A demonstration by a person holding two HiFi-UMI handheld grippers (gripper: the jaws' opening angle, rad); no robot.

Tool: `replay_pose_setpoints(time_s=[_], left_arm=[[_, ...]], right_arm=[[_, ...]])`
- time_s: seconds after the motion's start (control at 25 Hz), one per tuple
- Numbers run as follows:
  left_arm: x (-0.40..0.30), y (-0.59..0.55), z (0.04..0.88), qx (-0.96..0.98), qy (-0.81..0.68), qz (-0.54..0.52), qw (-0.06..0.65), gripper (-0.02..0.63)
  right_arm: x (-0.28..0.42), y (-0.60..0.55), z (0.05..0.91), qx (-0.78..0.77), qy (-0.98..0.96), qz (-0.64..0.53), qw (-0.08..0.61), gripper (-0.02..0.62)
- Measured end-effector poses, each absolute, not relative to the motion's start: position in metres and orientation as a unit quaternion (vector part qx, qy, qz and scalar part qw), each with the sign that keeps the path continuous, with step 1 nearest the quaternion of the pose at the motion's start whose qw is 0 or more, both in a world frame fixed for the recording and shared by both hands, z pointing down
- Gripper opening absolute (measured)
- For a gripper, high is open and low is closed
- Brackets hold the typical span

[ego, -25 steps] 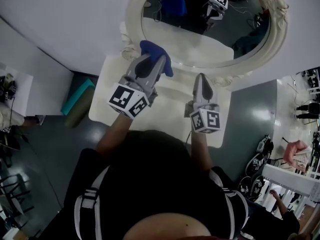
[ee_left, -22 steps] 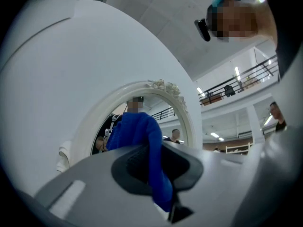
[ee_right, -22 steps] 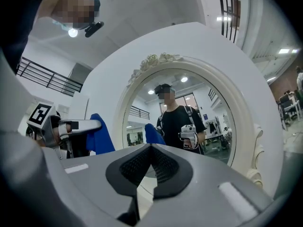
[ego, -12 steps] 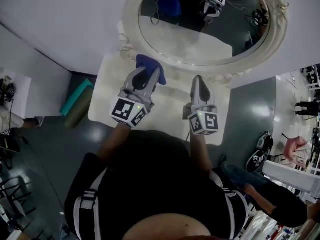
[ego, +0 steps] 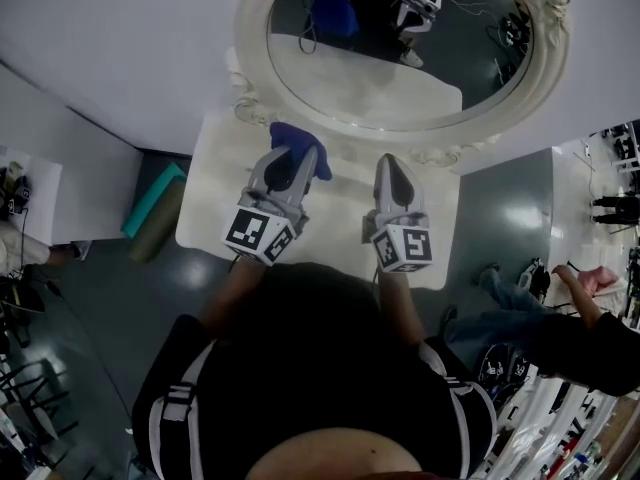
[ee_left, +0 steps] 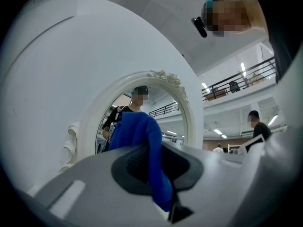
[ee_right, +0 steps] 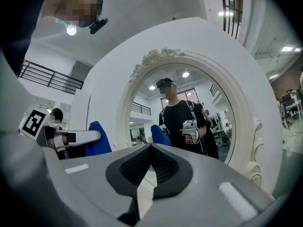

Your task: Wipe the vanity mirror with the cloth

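The oval vanity mirror (ego: 400, 48) in a cream carved frame (ego: 248, 58) stands at the back of a white table (ego: 215, 203). My left gripper (ego: 292, 158) is shut on a blue cloth (ego: 300, 146), which it holds just below the frame's lower left, apart from the glass. In the left gripper view the cloth (ee_left: 142, 136) hangs between the jaws of that gripper (ee_left: 154, 150), with the mirror (ee_left: 156, 112) beyond. My right gripper (ego: 392, 163) hovers over the table beside it, shut and holding nothing. The right gripper view shows that gripper (ee_right: 150, 148), the mirror (ee_right: 189, 112) and the cloth (ee_right: 97, 138).
The table is small, and dark floor drops off along its left, right and front edges. A teal object (ego: 150, 203) lies on the floor to the left. A person (ego: 560, 318) moves at the right, near white furniture.
My left gripper has drawn back with the cloth from the mirror's lower-left rim toward the table. The right gripper has eased back a little too. The person at the right has moved.
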State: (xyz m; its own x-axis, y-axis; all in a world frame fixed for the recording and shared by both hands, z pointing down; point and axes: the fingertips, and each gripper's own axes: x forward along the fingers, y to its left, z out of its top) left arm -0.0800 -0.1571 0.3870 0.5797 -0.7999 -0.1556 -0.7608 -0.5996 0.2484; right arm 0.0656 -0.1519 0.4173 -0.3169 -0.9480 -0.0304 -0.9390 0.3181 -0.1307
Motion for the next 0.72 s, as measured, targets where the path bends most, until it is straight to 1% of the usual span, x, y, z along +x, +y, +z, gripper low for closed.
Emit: replay_pose_setpoints(time_s=[0.72], left_arm=[[-0.064, -0.160, 0.392, 0.895, -0.421, -0.116, 0.087, 0.038]], right_arm=[[0.068, -0.153, 0.418, -0.582, 0.810, -0.046, 0.052, 0.000]])
